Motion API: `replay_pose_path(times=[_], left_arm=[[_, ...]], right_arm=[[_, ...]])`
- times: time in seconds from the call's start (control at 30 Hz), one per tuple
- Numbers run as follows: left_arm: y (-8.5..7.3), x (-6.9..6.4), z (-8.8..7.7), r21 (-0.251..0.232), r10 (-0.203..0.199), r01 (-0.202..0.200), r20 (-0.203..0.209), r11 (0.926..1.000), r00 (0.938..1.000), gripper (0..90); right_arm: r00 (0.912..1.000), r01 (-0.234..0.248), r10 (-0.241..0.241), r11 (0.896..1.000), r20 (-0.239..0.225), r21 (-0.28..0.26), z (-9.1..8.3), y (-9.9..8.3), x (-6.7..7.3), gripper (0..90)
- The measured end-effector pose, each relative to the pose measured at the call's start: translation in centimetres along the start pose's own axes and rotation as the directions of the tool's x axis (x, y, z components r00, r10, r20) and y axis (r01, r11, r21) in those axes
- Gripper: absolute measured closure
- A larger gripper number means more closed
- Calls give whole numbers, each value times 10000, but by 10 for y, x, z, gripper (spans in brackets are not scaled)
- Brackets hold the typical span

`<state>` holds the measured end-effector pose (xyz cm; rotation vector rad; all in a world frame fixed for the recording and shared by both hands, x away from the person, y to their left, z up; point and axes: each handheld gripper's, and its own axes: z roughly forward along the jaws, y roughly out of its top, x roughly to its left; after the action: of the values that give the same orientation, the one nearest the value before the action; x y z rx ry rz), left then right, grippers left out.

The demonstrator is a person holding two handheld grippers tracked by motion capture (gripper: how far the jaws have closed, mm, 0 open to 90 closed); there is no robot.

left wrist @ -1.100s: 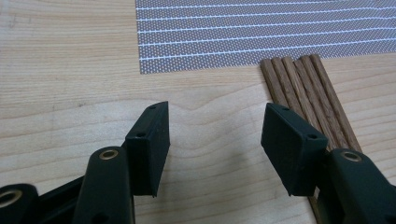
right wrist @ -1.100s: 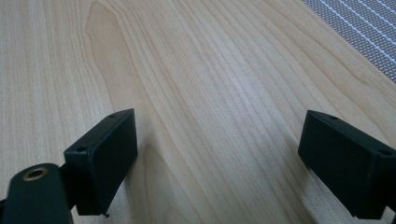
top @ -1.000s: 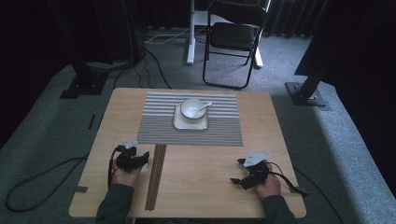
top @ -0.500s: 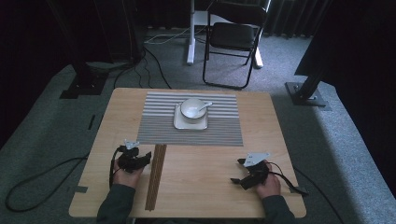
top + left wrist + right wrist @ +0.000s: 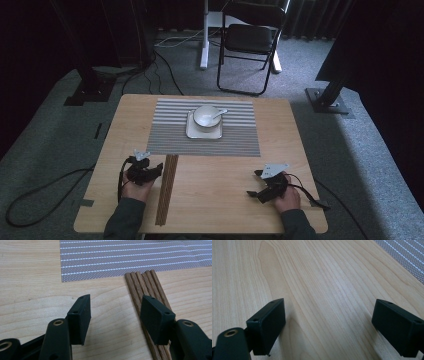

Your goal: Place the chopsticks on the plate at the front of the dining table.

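Pale wood grain covers the surface (image 5: pixel 225 200) I am working over, and I can read no writing or brand anywhere on it. From the high view, a grey striped placemat (image 5: pixel 170 135) lies across the far middle, carrying a square white plate (image 5: pixel 192 132) with a white bowl (image 5: pixel 205 116) on it and a spoon (image 5: pixel 220 113) resting in the bowl. A bundle of brown wooden sticks (image 5: pixel 166 190) runs from the placemat's near edge toward me. My left gripper (image 5: pixel 152 171) sits low just beside that bundle, on its left, and my right gripper (image 5: pixel 255 187) rests near the right near corner, well apart from everything else. Against the frames from a second ago, nothing has shifted: both hands, the bundle and the dishes lie where they were. A black folding chair (image 5: pixel 250 40) stands on the carpet beyond the surface.

In the left gripper view, the left gripper (image 5: pixel 115 312) is spread wide and holds nothing. Its right-hand jaw sits over the sticks (image 5: pixel 142 285); whether it touches them I cannot tell. The other jaw hangs over bare wood, with the placemat (image 5: pixel 125 255) edge ahead.

In the right gripper view, the right gripper (image 5: pixel 328 325) is also spread wide and empty, over bare wood, with a corner of the placemat (image 5: pixel 407 252) at the upper right.
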<state>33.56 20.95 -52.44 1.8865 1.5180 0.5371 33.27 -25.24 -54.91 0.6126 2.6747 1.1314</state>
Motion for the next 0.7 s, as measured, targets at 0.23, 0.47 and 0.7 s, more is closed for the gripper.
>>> replay_pose_path(times=[0.23,0.47,0.7], left_arm=[[0,-2,0,20,14,-14,47,10000,10000,424],[0,-2,0,45,47,-47,67,10000,10000,424],[0,-3,1,110,71,-72,102,9999,9999,424]], right_arm=[[10000,-1,1,10000,1,-1,0,0,0,111],[10000,1,-1,10000,1,-1,0,0,0,111],[10000,-5,5,10000,0,-3,0,0,0,111]])
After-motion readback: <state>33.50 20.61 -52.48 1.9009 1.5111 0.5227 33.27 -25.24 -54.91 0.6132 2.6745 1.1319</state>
